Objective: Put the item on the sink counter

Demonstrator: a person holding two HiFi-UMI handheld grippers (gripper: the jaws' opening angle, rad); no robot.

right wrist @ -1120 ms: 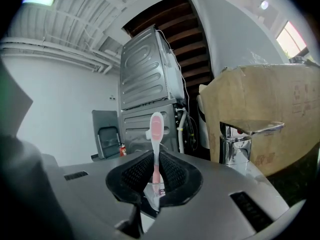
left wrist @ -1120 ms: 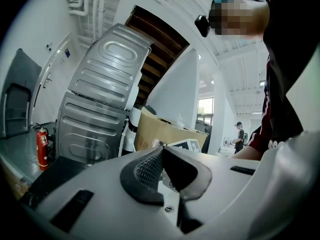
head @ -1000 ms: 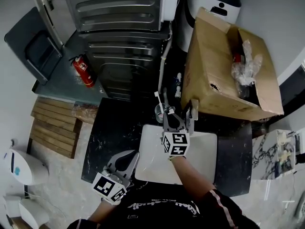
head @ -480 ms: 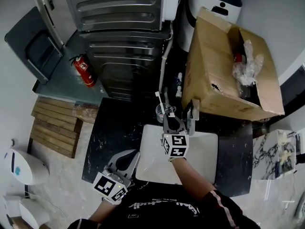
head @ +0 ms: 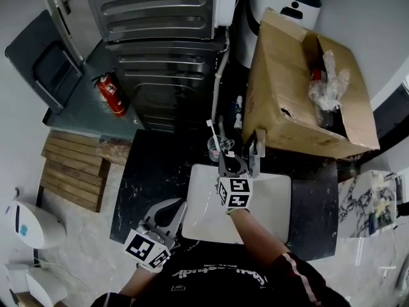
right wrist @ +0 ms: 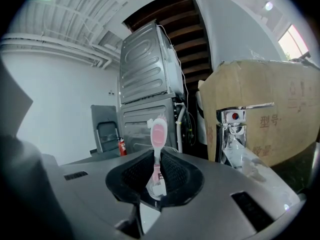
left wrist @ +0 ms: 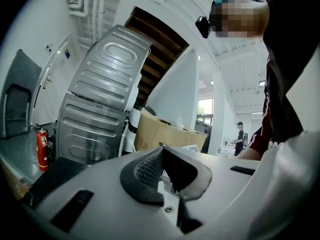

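Left gripper: jaws closed together, nothing between them. It is held low at the near left corner of the white sink, over the dark marbled surface.

Right gripper: jaws nearly closed, pads clamped on the handle of a toothbrush. Pink-and-white brush head upright, clear above the pads. Gripper sits over the far edge of the sink, pointing away from the person.

Toothbrush shaft crosses a clear glass on the surface behind the sink; cannot tell whether it is inside the glass.

Chrome faucet just right of the gripper. Open cardboard box behind it.
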